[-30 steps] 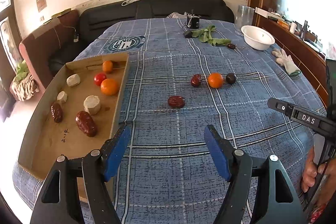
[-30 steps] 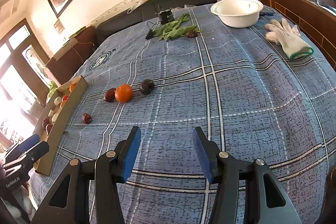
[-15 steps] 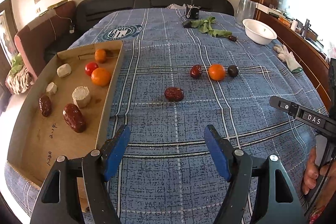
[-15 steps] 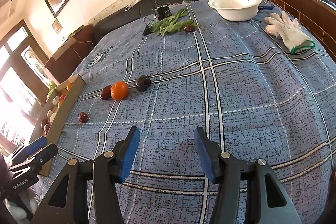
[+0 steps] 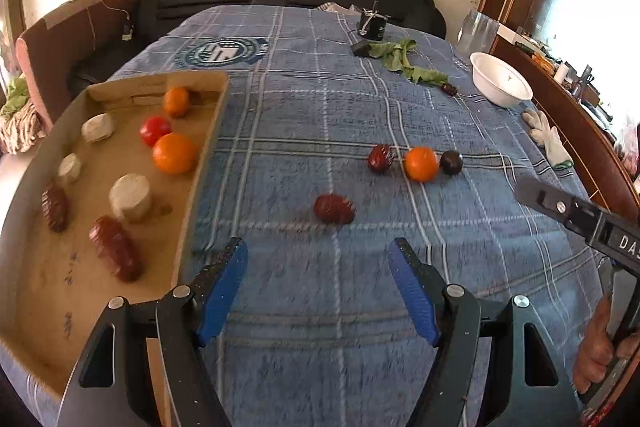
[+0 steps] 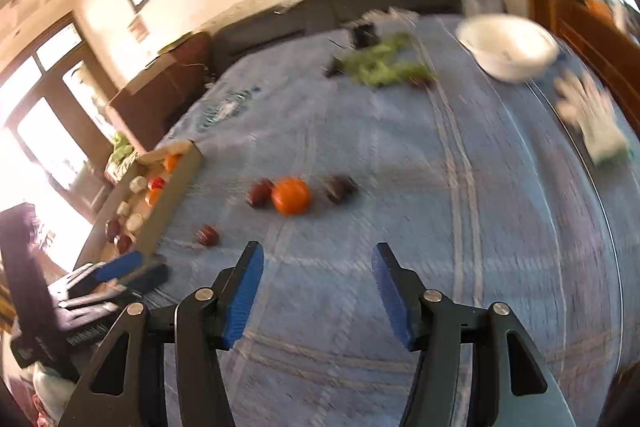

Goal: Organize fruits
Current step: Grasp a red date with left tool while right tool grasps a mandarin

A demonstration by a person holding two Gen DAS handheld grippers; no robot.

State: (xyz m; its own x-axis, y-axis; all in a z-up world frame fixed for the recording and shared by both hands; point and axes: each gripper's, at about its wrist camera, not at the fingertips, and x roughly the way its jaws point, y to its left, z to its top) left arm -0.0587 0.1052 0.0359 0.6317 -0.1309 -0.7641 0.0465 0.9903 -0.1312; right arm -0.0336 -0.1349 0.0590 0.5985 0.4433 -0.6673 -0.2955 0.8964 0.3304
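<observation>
The cardboard tray (image 5: 202,163) lies at the left edge of the bench (image 5: 320,115), which is covered by a blue plaid cloth; its right wall faces a broad stretch of bare cloth. On that stretch, right of the tray, a red date (image 5: 334,209) lies alone. Farther from the tray a row of three sits close together: a dark red date (image 5: 380,158), an orange (image 5: 421,163) and a dark plum (image 5: 451,162), the orange touching or nearly touching the plum.

Inside the tray are two oranges (image 5: 175,153), a red tomato (image 5: 155,130), three pale round pieces (image 5: 130,191) and two long red dates (image 5: 116,247), spread apart on the brown floor.

Well beyond the tray, at the far right, stand a white bowl (image 5: 500,85), green leaves (image 5: 400,57) and a white glove (image 5: 548,139).

The left tongs (image 5: 318,285) stand wide apart, empty, above the cloth just right of the tray's near corner. The right tongs (image 6: 316,285) are likewise apart and empty; that view is blurred.
</observation>
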